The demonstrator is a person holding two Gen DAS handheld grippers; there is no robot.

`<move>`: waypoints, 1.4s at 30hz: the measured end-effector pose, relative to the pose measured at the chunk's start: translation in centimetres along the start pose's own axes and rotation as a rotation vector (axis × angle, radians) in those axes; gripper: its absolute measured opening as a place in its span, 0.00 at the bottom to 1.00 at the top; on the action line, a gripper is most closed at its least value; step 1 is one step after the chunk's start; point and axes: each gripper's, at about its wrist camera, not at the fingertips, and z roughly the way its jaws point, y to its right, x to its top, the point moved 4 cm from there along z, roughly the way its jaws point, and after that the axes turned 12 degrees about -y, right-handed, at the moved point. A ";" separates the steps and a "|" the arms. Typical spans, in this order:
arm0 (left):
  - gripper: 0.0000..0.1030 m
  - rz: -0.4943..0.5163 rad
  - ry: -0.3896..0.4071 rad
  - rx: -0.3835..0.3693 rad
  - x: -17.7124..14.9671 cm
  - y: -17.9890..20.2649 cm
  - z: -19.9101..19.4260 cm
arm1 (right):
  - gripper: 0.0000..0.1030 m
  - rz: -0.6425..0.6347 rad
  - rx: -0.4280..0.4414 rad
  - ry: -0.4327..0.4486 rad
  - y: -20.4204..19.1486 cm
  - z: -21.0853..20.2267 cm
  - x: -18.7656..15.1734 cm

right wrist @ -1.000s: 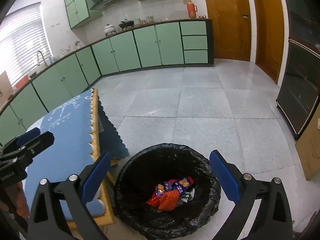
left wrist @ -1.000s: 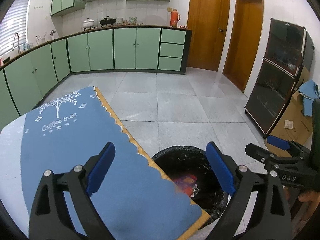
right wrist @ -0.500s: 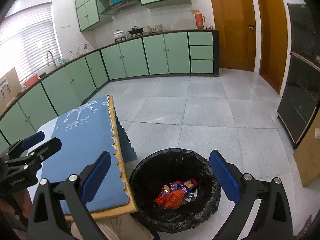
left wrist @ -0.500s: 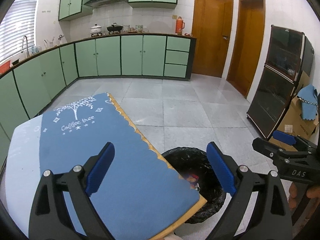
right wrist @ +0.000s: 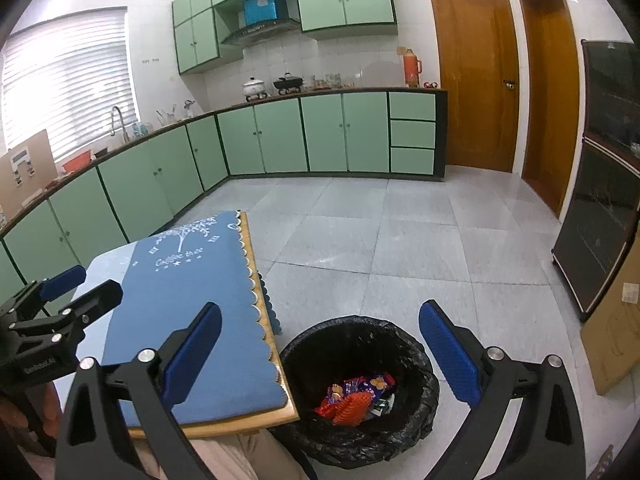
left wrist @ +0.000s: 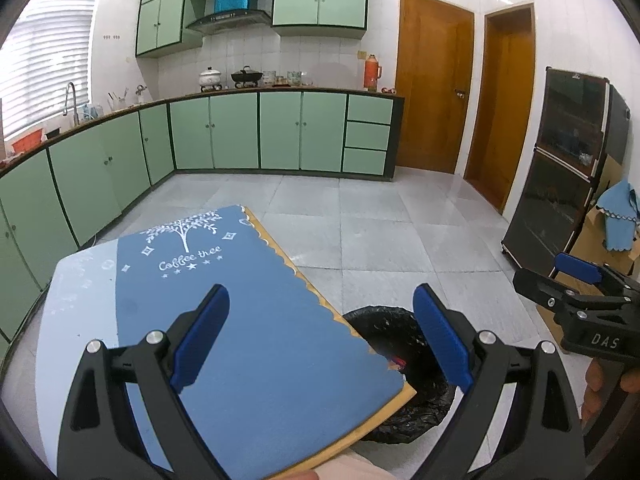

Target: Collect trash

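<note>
Both black two-finger grippers with blue pads are spread wide and hold nothing: the left gripper [left wrist: 320, 344] hangs above the near right corner of the wooden table [left wrist: 394, 402] covered by a blue scalloped cloth printed "Coffee tree" [left wrist: 256, 320], and the right gripper [right wrist: 320, 360] hangs above the round bin lined with a black plastic bag [right wrist: 356, 392]. That bin stands on the grey tiled floor [right wrist: 400, 248] just beside the table's near right corner. The trash, crumpled red, orange and purple snack wrappers [right wrist: 354, 398], lies at the bottom of the bin.
</note>
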 end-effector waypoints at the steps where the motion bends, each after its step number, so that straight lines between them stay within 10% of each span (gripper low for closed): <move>1: 0.88 0.000 0.003 0.002 -0.1 0.0 -0.3 | 0.94 0.000 0.003 0.002 0.0 -0.1 -0.1; 42: 0.88 -0.013 0.040 0.009 -0.6 -0.8 -2.7 | 0.94 -0.029 0.014 0.039 -1.2 -1.8 -0.1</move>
